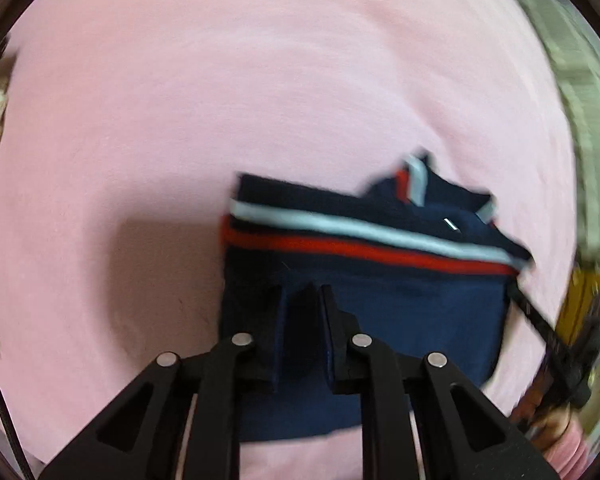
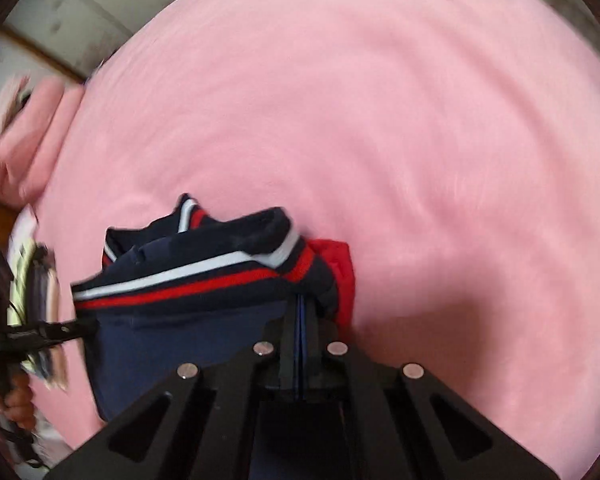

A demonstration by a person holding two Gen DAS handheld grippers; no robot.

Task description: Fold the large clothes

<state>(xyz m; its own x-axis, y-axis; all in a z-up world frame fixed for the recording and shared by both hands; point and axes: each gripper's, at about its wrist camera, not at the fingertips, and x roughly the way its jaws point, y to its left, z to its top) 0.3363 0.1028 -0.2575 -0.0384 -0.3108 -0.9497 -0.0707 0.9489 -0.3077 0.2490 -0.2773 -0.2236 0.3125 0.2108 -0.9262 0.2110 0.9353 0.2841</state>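
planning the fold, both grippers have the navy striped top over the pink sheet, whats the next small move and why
Probably lower the navy garment onto the pink sheet evenly: left gripper and right gripper each pinch a near edge, and it hangs bunched.

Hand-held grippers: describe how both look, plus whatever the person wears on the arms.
Both are matte black. The left hand-held gripper and the right hand-held gripper each have two flat, tapering fingers on angular linkage arms with triangular cut-outs and four round silver pins. A thin black cable runs along the left view's edge. The person wears a pink sleeve.
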